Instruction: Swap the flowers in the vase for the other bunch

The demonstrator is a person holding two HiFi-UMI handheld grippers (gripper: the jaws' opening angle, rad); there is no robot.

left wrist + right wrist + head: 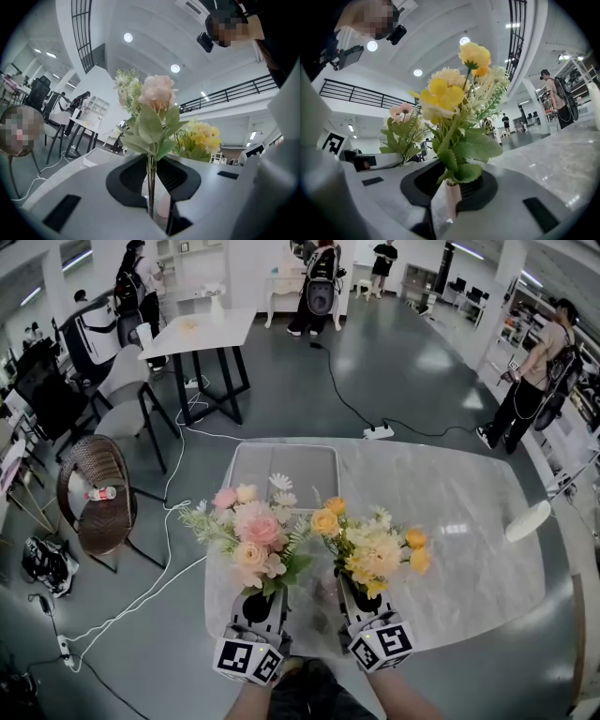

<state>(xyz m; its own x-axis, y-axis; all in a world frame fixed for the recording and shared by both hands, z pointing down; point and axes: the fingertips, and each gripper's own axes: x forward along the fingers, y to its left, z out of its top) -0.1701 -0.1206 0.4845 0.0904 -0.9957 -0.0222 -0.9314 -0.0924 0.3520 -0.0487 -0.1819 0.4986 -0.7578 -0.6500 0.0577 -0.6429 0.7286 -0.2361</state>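
Left claw (260, 601) is clamped on the stems of the pink bunch (251, 526). In the left gripper view the thin green stems run straight up between the two black pads (129, 176), which are closed in on them. Right claw (361, 601) is clamped on the yellow bunch (375, 545). In the right gripper view the stem base sits in a pale pink wrap (452, 199), pinched between the pads. Both bunches are upright and held side by side over the near edge of the marble bench (469, 512), pink on the left and yellow on the right. The foliage is close together in the middle, but I can't tell if it's touching. Each gripper view shows the other bunch just beside its own. Both claws point level, marker cubes toward the camera. I can't make out a vase in any view. A grey rectangular tray (281, 460) lies flat at the far edge of the bench, well apart from both bunches. A wicker chair (98, 493) stands on the floor off the bench's left side, with white cable (169, 521) trailing past it.
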